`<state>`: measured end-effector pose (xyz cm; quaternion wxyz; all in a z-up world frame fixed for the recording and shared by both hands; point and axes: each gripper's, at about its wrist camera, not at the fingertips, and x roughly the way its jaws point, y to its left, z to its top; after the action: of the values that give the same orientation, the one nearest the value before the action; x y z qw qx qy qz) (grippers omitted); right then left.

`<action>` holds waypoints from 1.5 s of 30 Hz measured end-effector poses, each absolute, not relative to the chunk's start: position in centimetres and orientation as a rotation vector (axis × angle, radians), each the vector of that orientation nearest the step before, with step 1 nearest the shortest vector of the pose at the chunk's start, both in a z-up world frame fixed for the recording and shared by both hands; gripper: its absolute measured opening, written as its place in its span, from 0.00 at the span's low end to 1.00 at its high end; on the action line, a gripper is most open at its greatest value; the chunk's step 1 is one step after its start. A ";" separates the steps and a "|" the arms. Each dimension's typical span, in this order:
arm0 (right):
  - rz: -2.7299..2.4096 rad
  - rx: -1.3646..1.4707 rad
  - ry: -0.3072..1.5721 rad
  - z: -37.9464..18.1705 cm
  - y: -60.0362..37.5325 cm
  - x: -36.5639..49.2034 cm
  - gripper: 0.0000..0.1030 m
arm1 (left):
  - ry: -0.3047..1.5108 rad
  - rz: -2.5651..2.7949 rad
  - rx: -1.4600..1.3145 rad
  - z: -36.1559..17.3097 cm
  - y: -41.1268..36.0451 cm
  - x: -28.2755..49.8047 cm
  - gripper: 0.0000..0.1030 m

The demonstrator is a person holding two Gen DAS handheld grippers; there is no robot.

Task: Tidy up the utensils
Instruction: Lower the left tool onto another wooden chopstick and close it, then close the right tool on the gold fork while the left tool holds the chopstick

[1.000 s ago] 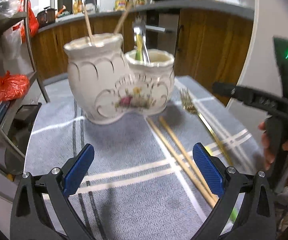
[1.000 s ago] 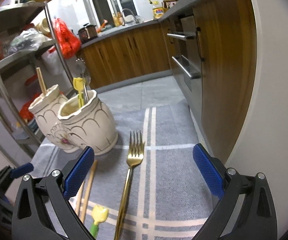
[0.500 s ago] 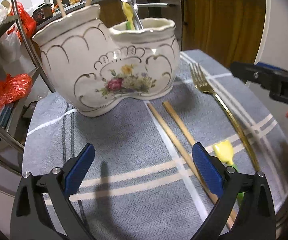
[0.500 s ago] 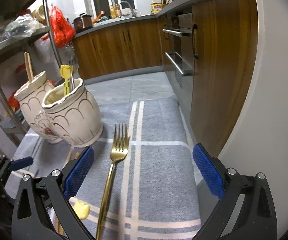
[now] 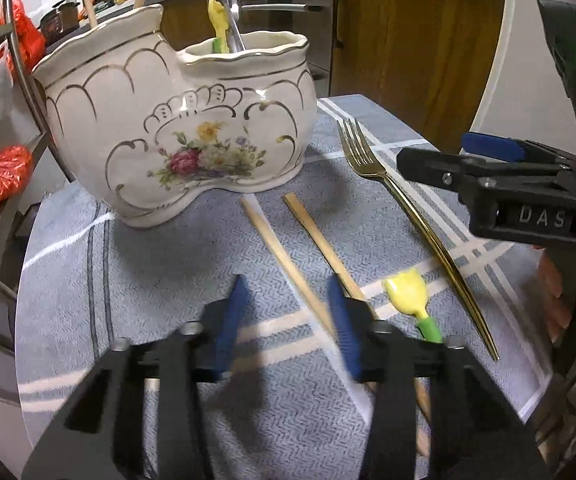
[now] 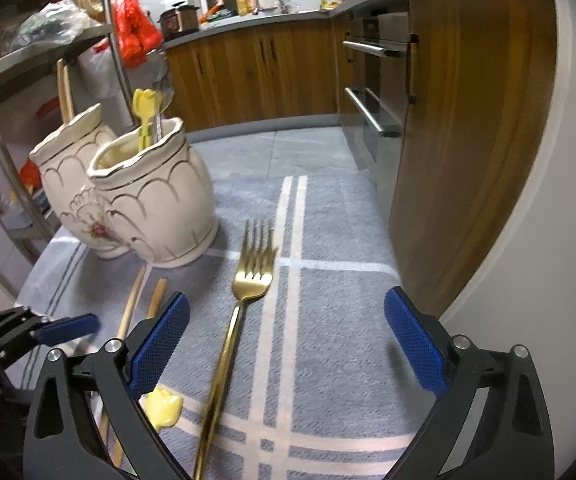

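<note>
A cream ceramic two-pot holder [image 5: 184, 136] with a flower print stands on the grey checked cloth [image 5: 148, 280]. Its taller pot holds chopsticks; the lower one holds a yellow tulip-topped utensil and a metal one. Two wooden chopsticks [image 5: 280, 252] lie in front of it, with a gold fork [image 5: 407, 208] and a second yellow tulip utensil [image 5: 405, 292] to their right. My left gripper [image 5: 288, 316] is low over the chopsticks. Its jaws are closing with the left chopstick between them, and the pads stand clear of it. My right gripper [image 6: 286, 306] stands open above the fork [image 6: 252, 276], holding nothing.
A metal rack [image 6: 116, 60] with red bags rises behind the holder [image 6: 156, 208]. Wooden cabinets [image 6: 268, 76] and an oven front line the back and right. The round table's edge runs close along the right of the cloth. A person's hand [image 5: 555, 292] holds the right gripper [image 5: 447, 164].
My left gripper has dropped closer to the chopsticks and its jaws have come in from wide apart to a narrow gap around one chopstick. The right gripper has stayed over the fork.
</note>
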<state>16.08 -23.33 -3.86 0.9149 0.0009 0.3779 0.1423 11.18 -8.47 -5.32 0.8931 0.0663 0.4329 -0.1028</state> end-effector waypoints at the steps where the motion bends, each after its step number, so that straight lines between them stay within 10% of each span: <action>1: 0.297 -0.001 0.779 -3.9 -23.2 16.0 0.93 | 0.899 -0.214 0.141 -5.4 -8.6 11.2 0.13; 7: 0.331 -0.024 0.800 -4.2 -22.3 15.9 0.91 | 0.917 -0.242 0.172 -4.9 -7.2 11.1 0.08; 30: 0.408 -0.159 0.890 -5.3 -18.8 15.9 0.11 | 0.884 -0.314 0.193 -5.3 -2.8 9.6 0.07; 45: 0.437 -0.102 0.707 -1.3 -21.1 14.1 0.06 | 0.757 -0.381 0.153 -3.1 -0.6 7.6 0.06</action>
<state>14.14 -21.07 -1.35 0.9136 -0.0496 0.3432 0.2123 7.56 -0.61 -3.15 0.9087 0.0740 0.3669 -0.1846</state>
